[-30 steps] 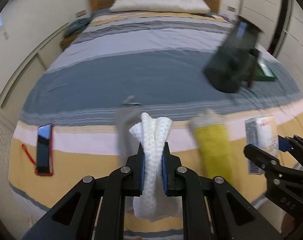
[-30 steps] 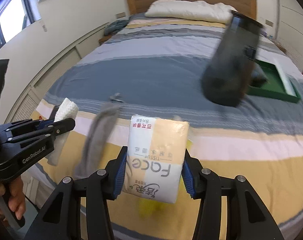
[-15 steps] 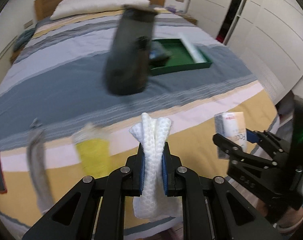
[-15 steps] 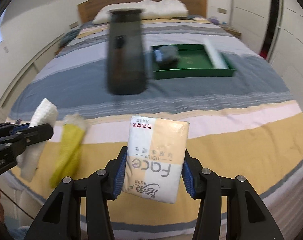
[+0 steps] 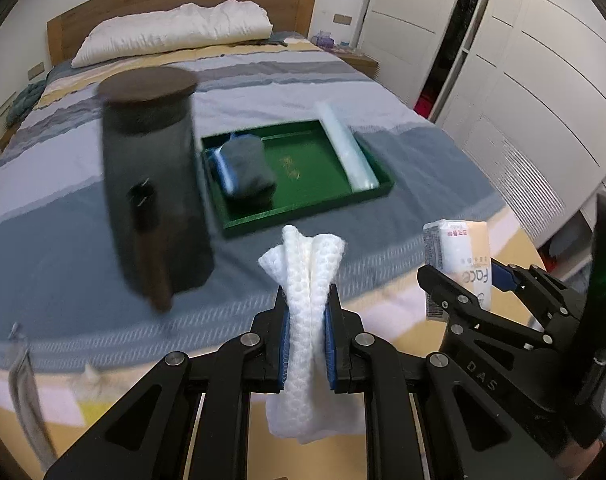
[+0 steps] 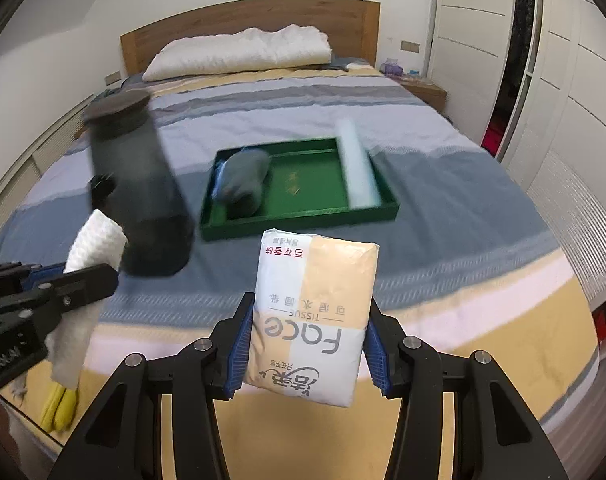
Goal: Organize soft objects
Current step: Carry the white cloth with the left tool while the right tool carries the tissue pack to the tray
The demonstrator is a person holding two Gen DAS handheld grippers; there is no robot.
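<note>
Your left gripper [image 5: 308, 334], black with blue pads, grips a white waffle-textured cloth [image 5: 309, 280]; your right gripper [image 6: 307, 344], coloured the same, grips a white and pale-orange tissue pack [image 6: 313, 316] with grey and red print. Ahead you see a dark green rectangular tray [image 5: 323, 196] on the bed's blanket [image 6: 463, 208] striped grey, blue, white and yellow, beside a smoky dark cylindrical container [image 5: 155, 184].

Both tools are matte black linkage frames with silver pivot screws. The left gripper [image 5: 307, 344] has blue ribbed pads [image 5: 283, 344] lining its fingers. The right gripper [image 6: 308, 346] has the same blue pads [image 6: 239, 346]; seen from the left camera, its side bears raised letters "DAS", and a green light glows on the black body behind it.
</note>
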